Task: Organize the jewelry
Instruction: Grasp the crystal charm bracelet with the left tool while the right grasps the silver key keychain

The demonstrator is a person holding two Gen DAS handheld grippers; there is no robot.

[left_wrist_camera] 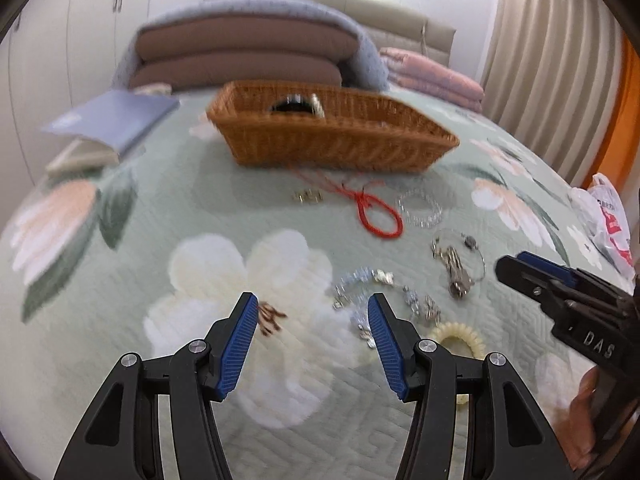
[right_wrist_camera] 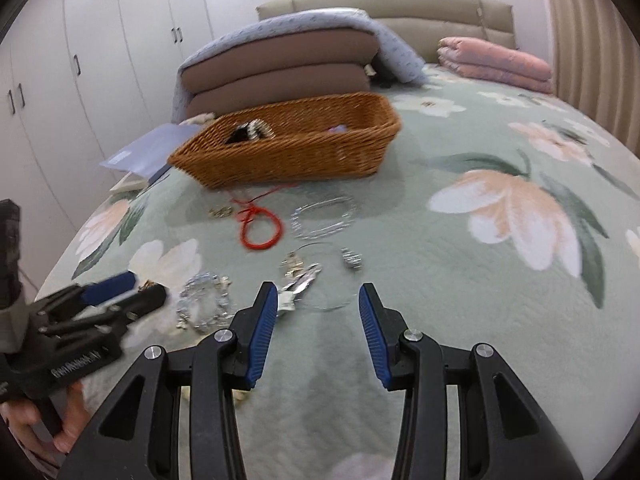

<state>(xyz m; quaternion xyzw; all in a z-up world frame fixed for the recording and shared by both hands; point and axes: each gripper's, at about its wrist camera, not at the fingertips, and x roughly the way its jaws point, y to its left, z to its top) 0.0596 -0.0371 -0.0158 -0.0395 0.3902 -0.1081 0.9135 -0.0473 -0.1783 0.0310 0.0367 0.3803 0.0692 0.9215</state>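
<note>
Most of both views was taken up by a bed covered with a pale green quilt (left_wrist_camera: 120,280) printed with large white and peach flowers. White wardrobe doors (right_wrist_camera: 80,60) were seen along one side of the room, a ribbed curtain (left_wrist_camera: 552,40) along the other, and a padded headboard (right_wrist_camera: 400,8) at the far end. Brown cushions (left_wrist_camera: 240,56) were stacked under a blue-grey blanket near the headboard, with folded pink bedding (right_wrist_camera: 496,62) beside them. A blue book (left_wrist_camera: 112,120) was laid near the bed's edge.

A long wicker basket (left_wrist_camera: 332,140) was set on the quilt in front of the cushions, its long axis running roughly across the bed; dark and silvery pieces were seen inside it, too blurred to be named. Just in front of the basket a red cord (left_wrist_camera: 378,216) was looped, its loose tail pointing back toward the basket. A clear beaded bracelet (left_wrist_camera: 420,208) was laid beside the loop, a thin wire bangle (left_wrist_camera: 460,264) with charms nearer, then a silver chain bracelet (left_wrist_camera: 380,296) and a cream coil hair tie (left_wrist_camera: 456,336).

The left gripper (left_wrist_camera: 312,344) was held above the quilt, jaws apart, nothing between them, the chain bracelet just beside one finger. The right gripper (right_wrist_camera: 318,332) was likewise held with jaws apart and empty, the wire bangle just ahead of its tips.
</note>
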